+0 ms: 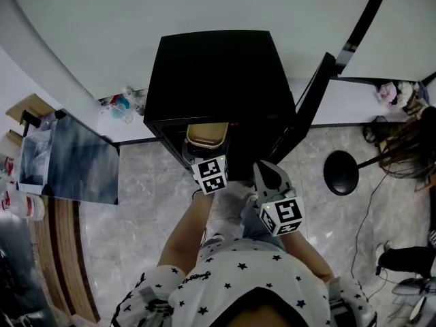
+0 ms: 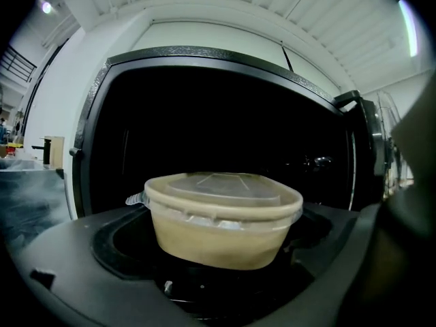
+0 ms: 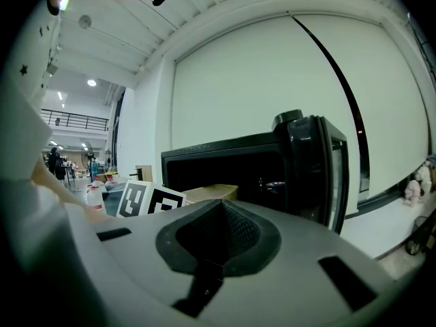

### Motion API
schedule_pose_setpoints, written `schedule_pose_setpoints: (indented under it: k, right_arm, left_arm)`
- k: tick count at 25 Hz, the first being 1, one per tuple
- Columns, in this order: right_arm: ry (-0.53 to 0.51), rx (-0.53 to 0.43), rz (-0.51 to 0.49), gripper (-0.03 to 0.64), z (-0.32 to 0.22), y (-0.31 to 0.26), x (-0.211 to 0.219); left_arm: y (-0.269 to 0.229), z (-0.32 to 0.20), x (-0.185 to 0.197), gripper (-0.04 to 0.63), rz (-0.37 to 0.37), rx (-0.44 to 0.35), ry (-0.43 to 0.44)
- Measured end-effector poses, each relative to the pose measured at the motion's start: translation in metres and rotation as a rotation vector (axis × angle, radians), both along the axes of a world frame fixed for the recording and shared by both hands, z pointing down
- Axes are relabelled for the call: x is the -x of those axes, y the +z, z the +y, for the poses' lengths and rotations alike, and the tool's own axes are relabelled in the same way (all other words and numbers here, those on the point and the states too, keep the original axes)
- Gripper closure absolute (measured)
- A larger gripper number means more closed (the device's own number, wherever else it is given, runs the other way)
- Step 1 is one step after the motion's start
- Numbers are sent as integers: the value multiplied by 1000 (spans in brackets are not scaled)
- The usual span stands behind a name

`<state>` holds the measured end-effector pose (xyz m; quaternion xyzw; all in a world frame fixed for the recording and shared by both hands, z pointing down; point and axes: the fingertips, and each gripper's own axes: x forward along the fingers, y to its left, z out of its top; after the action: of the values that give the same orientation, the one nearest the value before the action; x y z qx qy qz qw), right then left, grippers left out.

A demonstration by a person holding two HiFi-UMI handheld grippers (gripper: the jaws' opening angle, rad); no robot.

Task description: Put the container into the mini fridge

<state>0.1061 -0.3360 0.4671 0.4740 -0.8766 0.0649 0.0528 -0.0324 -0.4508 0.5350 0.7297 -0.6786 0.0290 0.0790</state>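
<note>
The tan lidded container (image 2: 223, 216) sits between the jaws of my left gripper (image 1: 208, 157), which is shut on it. It hangs at the mouth of the black mini fridge (image 1: 218, 80), just in front of the dark interior (image 2: 218, 128). From the head view the container (image 1: 206, 135) shows at the fridge's front edge. The fridge door (image 1: 310, 104) stands open to the right. My right gripper (image 1: 266, 172) is lower and to the right of the container, shut with nothing in it (image 3: 221, 213). It looks at the fridge (image 3: 231, 159) and its door (image 3: 320, 172) from the side.
A glass-topped table (image 1: 68, 159) with bottles stands at the left. A black round stand base (image 1: 340, 172) and cables lie on the marble floor to the right. Small items sit on the white ledge (image 1: 354, 104) behind the fridge.
</note>
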Motion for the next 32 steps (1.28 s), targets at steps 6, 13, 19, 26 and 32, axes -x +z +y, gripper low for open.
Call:
schedule_pose_setpoints:
  k: [6,13,19,26,32]
  right_arm:
    - [0,-1,-2,623,-7,-1,2]
    - [2,0,0,623,-11,0,2]
    - [9,4,2,623,-12,3,-3]
    - [14,4,-1,623,-10,2,-3]
    - [8,3,-4,623,-6,0,1]
  left_arm:
    - [6,-16,-4,41,6,18,18]
    - [4,-34,-8,41,-1,9,30]
    - [6,-41,-14,41,10,15,48]
    - [1,-40,-15,41,20,-7,64]
    - [-2,-35,-15,40,63,-16,79]
